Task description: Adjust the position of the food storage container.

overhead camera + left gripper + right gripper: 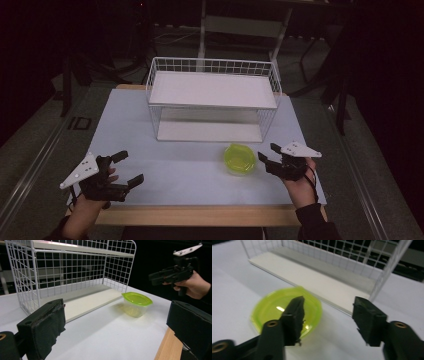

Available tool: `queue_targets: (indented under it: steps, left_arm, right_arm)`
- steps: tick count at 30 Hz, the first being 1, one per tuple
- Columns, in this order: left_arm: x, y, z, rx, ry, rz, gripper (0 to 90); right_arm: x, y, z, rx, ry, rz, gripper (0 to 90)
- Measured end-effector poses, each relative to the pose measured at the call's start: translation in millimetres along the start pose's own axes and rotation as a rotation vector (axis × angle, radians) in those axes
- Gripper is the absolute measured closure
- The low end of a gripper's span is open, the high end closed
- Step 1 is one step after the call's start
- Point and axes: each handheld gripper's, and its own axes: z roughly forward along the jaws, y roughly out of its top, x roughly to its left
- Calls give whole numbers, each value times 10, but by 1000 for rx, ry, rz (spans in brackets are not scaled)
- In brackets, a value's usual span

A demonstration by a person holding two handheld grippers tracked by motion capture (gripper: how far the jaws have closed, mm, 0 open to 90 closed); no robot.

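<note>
The risk I see is a bad bite on the tub: its green lid overhangs a clear, thin-looking body, so jaws that close on the lid rim alone could pop it off or tip the tub, and a sideways nudge could slide it on the smooth white table. The right gripper hangs just beside the tub, jaws spread wide with nothing between them, and the tub lies ahead and slightly to one side of its gap. The wire rack stands just beyond. The left gripper is well apart from the tub, jaws also wide and empty, held low near the table's front edge.
</note>
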Motion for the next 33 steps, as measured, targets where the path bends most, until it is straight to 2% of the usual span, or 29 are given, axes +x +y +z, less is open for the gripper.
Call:
queue_targets:
  steps: [1, 2, 3, 4, 5, 9, 11, 15, 19, 21, 23, 24, 26, 28, 33]
  left_arm:
    - [0, 0, 0, -1, 0, 0, 25]
    - [0, 0, 0, -1, 0, 0, 25]
    - [0, 0, 0, -1, 0, 1, 25]
    - [1, 0, 0, -1, -1, 0, 25]
    - [1, 0, 0, -1, -1, 0, 25]
    - [-1, 1, 0, 0, -3, 5, 25]
    - [-2, 2, -1, 0, -4, 6, 25]
    - [1, 1, 0, -2, -6, 5, 25]
    - [1, 0, 3, 1, -7, 5, 25]
    - [-3, 2, 1, 1, -9, 7, 25]
    - [-6, 3, -1, -1, -9, 10, 25]
    - [-6, 3, -1, 0, -10, 10, 25]
    - [-5, 1, 2, 1, -12, 10, 25]
    - [-3, 1, 3, 2, -13, 9, 25]
    - [-9, 2, 4, 1, -14, 11, 25]
  right_arm:
    - [-21, -17, 22, 9, -6, 4, 490]
    - [-21, -17, 22, 9, -6, 4, 490]
    - [-39, -34, 41, 16, -13, 9, 528]
    - [-71, -66, 94, 45, -29, 8, 618]
    - [-84, -79, 116, 58, -38, 11, 649]
    - [-132, -123, 221, 104, -66, 8, 744]
    - [-155, -152, 282, 122, -53, 30, 781]
    - [-147, -208, 401, 163, -59, 26, 872]
    - [-119, -226, 485, 189, -31, 35, 899]
    - [-69, -237, 574, 208, -1, 37, 899]
    - [-30, -253, 631, 224, 1, 17, 899]
    - [-26, -263, 654, 230, 6, 30, 899]
    - [-11, -275, 691, 239, 9, 22, 899]
    - [-20, -287, 714, 241, 29, 51, 899]
    - [0, -306, 762, 258, 36, 51, 899]
